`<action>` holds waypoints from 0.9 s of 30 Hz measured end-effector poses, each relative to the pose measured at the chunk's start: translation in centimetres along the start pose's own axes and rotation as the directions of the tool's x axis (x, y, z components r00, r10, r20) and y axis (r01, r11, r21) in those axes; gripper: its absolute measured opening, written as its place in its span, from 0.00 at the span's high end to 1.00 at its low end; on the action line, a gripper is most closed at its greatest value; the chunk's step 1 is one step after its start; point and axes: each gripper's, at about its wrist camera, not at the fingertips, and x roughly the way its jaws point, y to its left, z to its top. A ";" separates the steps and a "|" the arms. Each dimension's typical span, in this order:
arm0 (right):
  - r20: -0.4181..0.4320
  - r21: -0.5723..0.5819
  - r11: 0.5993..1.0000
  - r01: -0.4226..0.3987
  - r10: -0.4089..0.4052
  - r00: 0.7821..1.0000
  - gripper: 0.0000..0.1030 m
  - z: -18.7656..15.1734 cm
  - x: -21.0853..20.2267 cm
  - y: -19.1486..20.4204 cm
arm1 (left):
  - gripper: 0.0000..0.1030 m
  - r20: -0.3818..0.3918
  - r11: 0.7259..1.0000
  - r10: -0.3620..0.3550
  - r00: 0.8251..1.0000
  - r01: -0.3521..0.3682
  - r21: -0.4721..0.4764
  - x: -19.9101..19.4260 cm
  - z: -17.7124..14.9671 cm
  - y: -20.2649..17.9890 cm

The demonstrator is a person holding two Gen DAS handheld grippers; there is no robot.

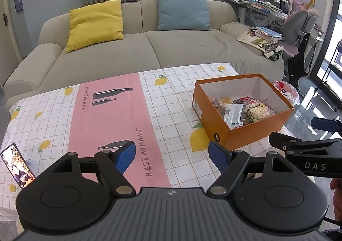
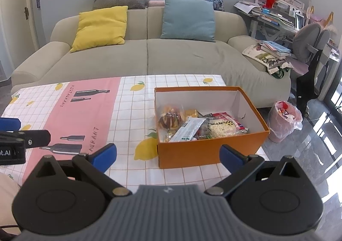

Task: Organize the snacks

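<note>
An orange cardboard box (image 1: 252, 132) (image 2: 205, 153) stands on the table's right part, its white inside holding several wrapped snacks (image 2: 198, 126) (image 1: 239, 110): a brown pastry in clear wrap, a pale flat packet, a puffed rice bar. My left gripper (image 1: 172, 155) hovers open over the pink stripe of the tablecloth, left of the box, with nothing between its blue pads. My right gripper (image 2: 168, 156) hangs open in front of the box's near wall, also with nothing in it. Each gripper's body shows at the edge of the other's view.
A lemon-patterned tablecloth (image 1: 53, 112) covers the table. A phone (image 1: 18, 165) with a lit screen lies at its near left corner. Behind stands a beige sofa (image 2: 147, 57) with cushions. A pink bin (image 2: 284, 121) sits on the floor at the right, beside a cluttered desk and chair.
</note>
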 end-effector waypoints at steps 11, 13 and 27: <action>0.015 -0.017 1.000 0.005 -0.005 1.000 0.03 0.0 -0.3 0.4 | 0.12 -0.001 1.000 -0.001 1.000 0.001 -0.001 -0.1 0.0 -0.1; 0.016 -0.019 1.000 0.004 -0.003 1.000 0.03 0.0 -0.3 0.4 | 0.12 -0.003 1.000 -0.002 1.000 0.002 -0.003 -0.2 0.0 -0.2; 0.014 -0.027 1.000 0.000 0.000 1.000 0.03 -0.1 -0.2 0.7 | 0.12 -0.002 1.000 -0.001 1.000 0.001 -0.002 -0.2 0.1 -0.2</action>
